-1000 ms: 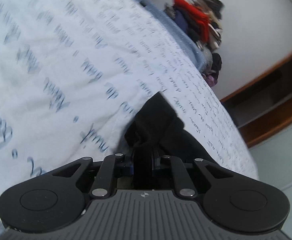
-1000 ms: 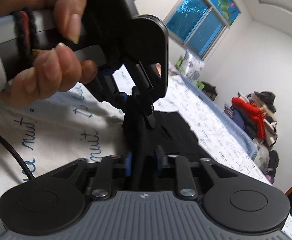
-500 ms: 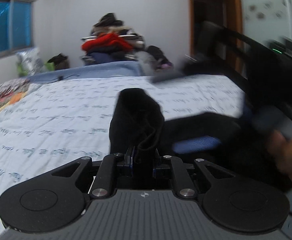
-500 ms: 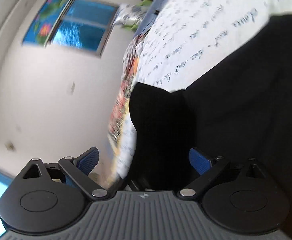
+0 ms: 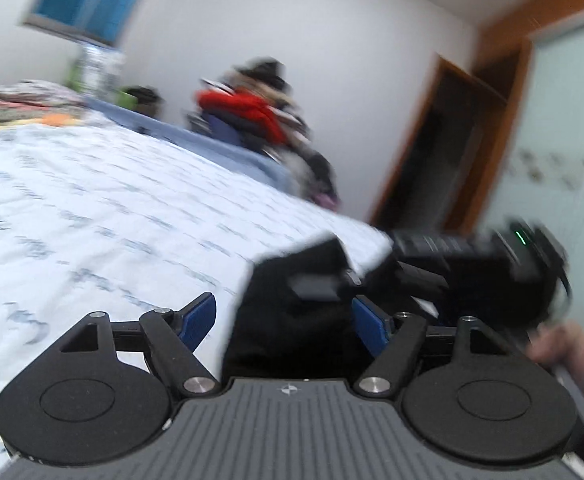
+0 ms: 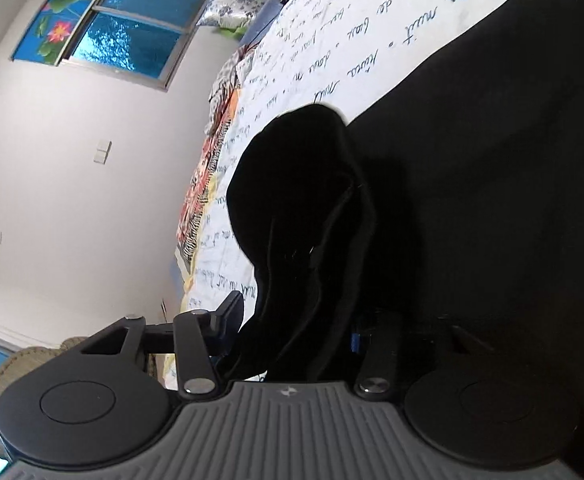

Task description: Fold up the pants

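The black pants [image 5: 292,320] lie on the white bed sheet with blue handwriting [image 5: 111,220]. My left gripper [image 5: 285,316] is opening. A fold of the pants sits between its blue pads [image 5: 197,316], and neither pad touches it. To its right a hand [image 5: 564,344] holds the right gripper's housing [image 5: 472,260] low over the pants. In the right wrist view my right gripper [image 6: 296,326] is closing on an upright bunch of the pants [image 6: 304,200], and its fingers [image 6: 227,316] press the cloth. The rest of the pants [image 6: 492,160] spreads out to the right.
A pile of clothes with a red garment [image 5: 251,108] sits past the bed's far edge. A wooden door frame [image 5: 444,152] and a pale cabinet [image 5: 552,140] stand on the right. A window [image 6: 131,28] and patterned bedding [image 6: 199,184] are at the bed's far end.
My left gripper was shut on a fold of the pants and has let it go, swinging its jaws wide. My right gripper opened wide, then closed again on a bunch of cloth.
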`<state>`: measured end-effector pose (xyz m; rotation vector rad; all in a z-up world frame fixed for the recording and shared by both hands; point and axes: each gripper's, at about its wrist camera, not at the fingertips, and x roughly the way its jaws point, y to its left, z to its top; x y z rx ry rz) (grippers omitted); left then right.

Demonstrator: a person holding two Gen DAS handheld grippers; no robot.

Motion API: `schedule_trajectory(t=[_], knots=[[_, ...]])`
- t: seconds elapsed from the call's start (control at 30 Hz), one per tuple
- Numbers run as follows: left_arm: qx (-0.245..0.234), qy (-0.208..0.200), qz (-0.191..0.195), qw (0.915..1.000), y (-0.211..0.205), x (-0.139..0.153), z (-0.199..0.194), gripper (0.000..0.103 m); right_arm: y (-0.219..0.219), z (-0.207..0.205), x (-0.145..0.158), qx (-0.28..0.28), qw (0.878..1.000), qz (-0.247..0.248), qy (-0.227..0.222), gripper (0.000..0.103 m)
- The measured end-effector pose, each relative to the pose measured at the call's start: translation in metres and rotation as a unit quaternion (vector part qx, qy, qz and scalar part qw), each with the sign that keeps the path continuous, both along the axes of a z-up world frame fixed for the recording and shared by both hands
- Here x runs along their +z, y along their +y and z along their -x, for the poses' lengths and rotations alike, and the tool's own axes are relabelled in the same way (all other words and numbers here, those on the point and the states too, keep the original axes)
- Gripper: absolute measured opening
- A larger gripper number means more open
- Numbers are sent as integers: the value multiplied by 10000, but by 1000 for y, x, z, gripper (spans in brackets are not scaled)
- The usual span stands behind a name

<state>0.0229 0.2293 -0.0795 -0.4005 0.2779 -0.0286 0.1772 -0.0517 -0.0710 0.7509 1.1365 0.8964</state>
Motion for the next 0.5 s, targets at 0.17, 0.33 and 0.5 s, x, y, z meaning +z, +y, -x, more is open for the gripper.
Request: schedule_trajectory(t=[0.17,0.33,0.5], knots=[[296,92,286,9991,13,-2,-8,86,10,8,2,126,9992,248,-273,13],[565,59,576,9967,24,-2,-3,92,1,1,4,-3,9995,-48,-297,11],[660,306,955,9928,32,-5,4,92,-44,-1,17,-238,9977,-564,-307,11]])
